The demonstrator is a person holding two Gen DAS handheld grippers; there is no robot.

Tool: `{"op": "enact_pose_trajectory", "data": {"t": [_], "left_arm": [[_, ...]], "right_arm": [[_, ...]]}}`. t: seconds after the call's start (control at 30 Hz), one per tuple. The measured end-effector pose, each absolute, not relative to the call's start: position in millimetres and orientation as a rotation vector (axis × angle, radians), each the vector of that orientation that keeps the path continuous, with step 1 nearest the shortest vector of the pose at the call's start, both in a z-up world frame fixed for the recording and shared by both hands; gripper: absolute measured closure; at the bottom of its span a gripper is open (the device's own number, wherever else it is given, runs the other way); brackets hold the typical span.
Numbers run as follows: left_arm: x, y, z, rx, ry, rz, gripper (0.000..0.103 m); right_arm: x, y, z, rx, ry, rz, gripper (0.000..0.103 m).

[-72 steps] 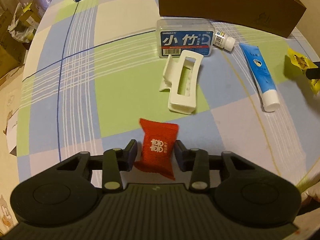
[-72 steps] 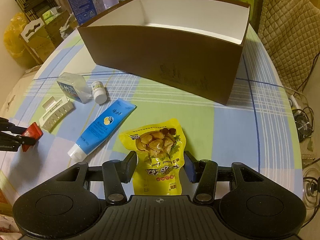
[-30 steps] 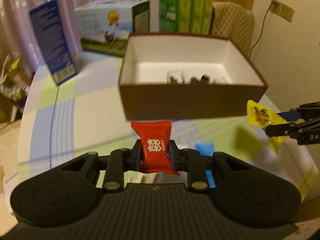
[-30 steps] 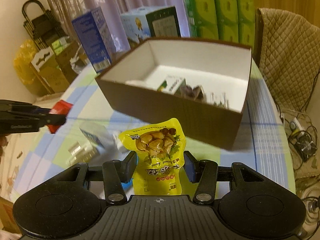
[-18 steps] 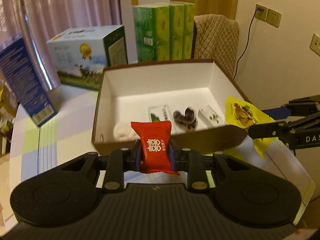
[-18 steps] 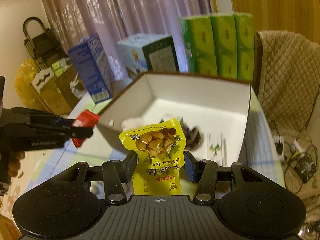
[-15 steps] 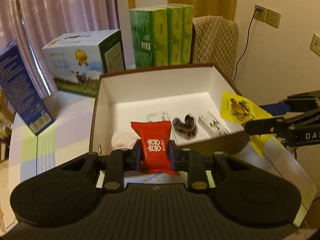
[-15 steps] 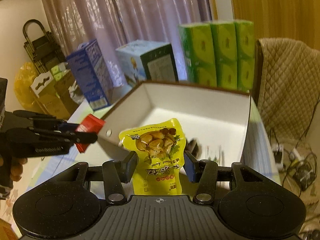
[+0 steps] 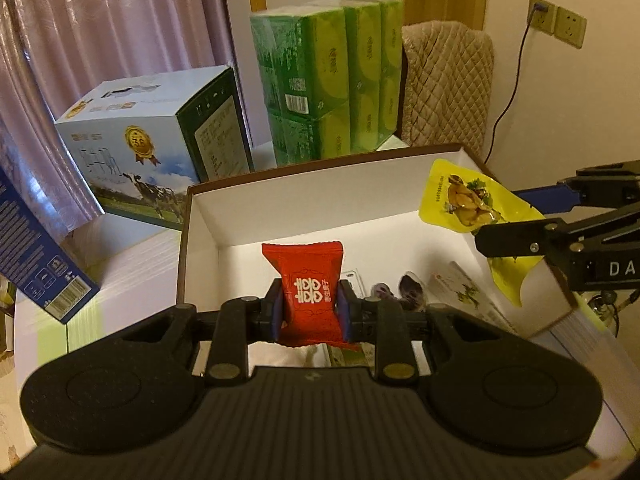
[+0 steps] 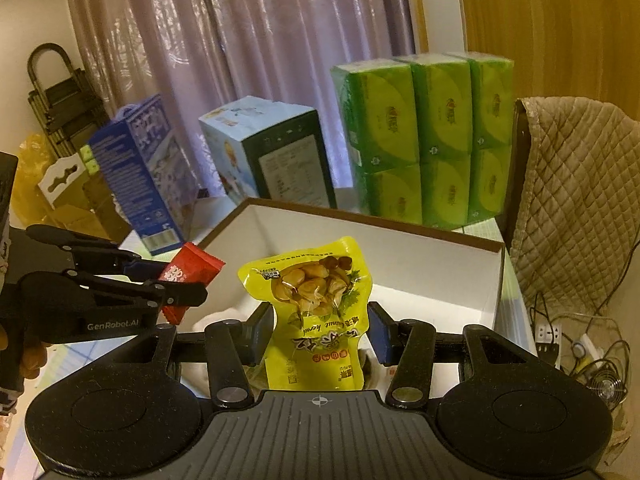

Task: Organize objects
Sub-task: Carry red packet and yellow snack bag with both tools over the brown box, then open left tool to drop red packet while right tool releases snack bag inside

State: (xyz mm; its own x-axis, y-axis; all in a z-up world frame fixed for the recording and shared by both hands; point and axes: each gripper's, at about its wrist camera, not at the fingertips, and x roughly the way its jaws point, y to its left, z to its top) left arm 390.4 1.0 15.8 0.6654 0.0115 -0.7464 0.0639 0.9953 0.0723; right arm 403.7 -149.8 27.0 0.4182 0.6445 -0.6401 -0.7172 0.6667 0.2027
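Right now I hold my left gripper [image 9: 310, 312] clamped on a red candy packet [image 9: 307, 280] and my right gripper [image 10: 320, 330] pinching a yellow snack pouch [image 10: 316, 312], both above the brown box [image 9: 182, 256] where several items already lie, neither packet released yet.

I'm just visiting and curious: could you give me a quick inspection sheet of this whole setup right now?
Surface: table, mostly hidden.
Job's things: red packet and yellow snack pouch, both held over the open brown box, which holds small items.
Clutter: green tissue packs, milk carton box, blue box.
Claws: left claw shut on the red packet; right claw shut on the yellow snack pouch.
Cables: wall cord; power strip.
Surroundings: curtain, quilted chair.
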Motion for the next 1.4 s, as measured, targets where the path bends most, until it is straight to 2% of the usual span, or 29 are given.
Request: {"op": "enact_pose_trajectory", "data": {"t": [0.63,1.13,1.2,1.27,1.4], "left_arm": [[461.2,18.8,-39.7,0.084,0.977,0.010,0.080],[484.9,22.2,-59.6,0.066,0.991,0.041,0.077],[485.8,22.9,-59.2,0.064,0.981,0.049,0.057],[485.3,24.3,-57.8,0.061,0.971,0.049,0.045],[485.3,25.4,-54.2,0.068,0.961,0.053,0.041]], "right_arm": [[459.5,-118.3,-28.7,-0.151,0.862,0.786,0.056],[479.6,-112.0,-40.7,-0.124,0.899,0.750,0.056],[480.9,-111.6,-41.3,-0.122,0.900,0.747,0.056],[481.9,-112.0,-41.4,-0.116,0.901,0.744,0.056],[482.6,-112.6,-41.4,-0.114,0.899,0.740,0.056]]}}
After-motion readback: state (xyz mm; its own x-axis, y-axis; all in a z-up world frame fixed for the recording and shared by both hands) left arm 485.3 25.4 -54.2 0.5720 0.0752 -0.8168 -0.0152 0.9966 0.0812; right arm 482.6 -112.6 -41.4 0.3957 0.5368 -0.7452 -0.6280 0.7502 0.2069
